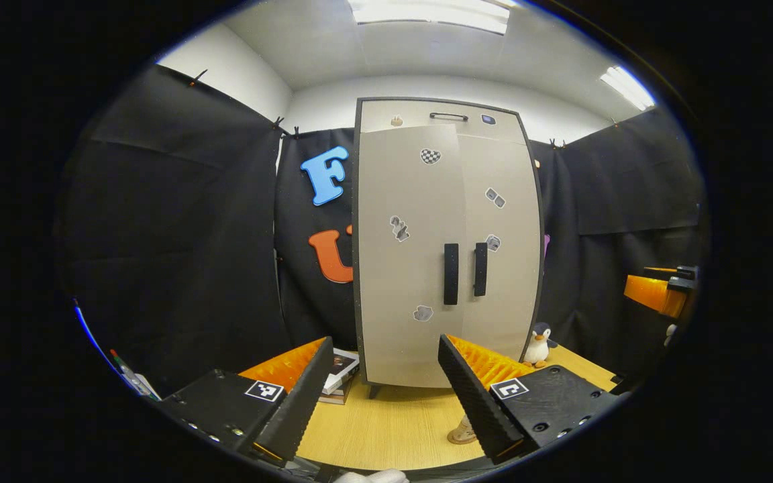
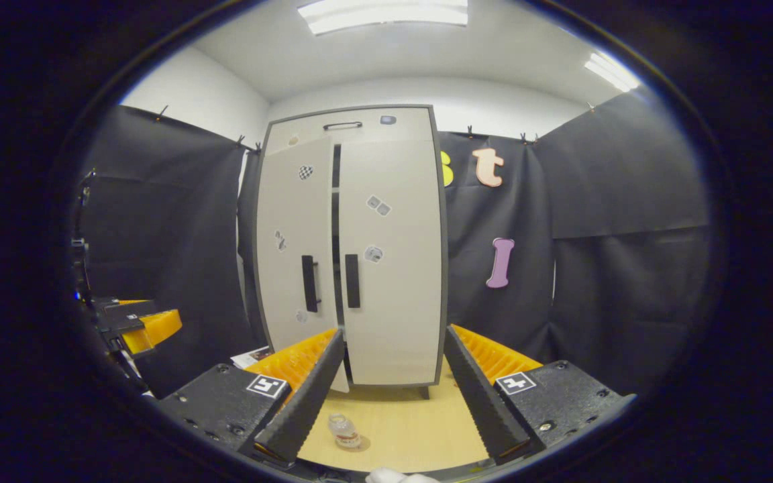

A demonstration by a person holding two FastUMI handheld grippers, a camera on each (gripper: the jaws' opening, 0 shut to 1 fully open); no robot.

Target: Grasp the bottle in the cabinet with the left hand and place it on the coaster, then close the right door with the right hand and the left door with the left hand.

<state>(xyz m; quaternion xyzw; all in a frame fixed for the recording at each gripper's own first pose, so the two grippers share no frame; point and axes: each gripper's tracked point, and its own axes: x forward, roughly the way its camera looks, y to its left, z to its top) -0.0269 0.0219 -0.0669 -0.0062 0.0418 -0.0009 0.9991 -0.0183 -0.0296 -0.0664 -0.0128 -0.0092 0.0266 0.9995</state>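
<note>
**Bottle down, left door still ajar**

Nearest my right gripper (image 2: 386,396), between its spread, empty fingers, the bottle (image 2: 345,430) stands upright on the coaster (image 2: 354,444) on the wooden table (image 2: 413,429). My left gripper (image 1: 386,396) is likewise spread and empty, facing the cabinet (image 1: 445,245).

From the right gripper view, the right door (image 2: 393,261) looks closed, while the left door (image 2: 292,261) hangs slightly open, leaving a dark gap. Closing it is what remains, I judge. Risk: swinging my left fingers low could knock the bottle over, since it sits in front of the cabinet. A push near the handle (image 1: 451,274) could rock the cabinet.

Beside the cabinet sit a penguin toy (image 1: 538,345) and stacked books (image 1: 339,376), both off my path.
</note>
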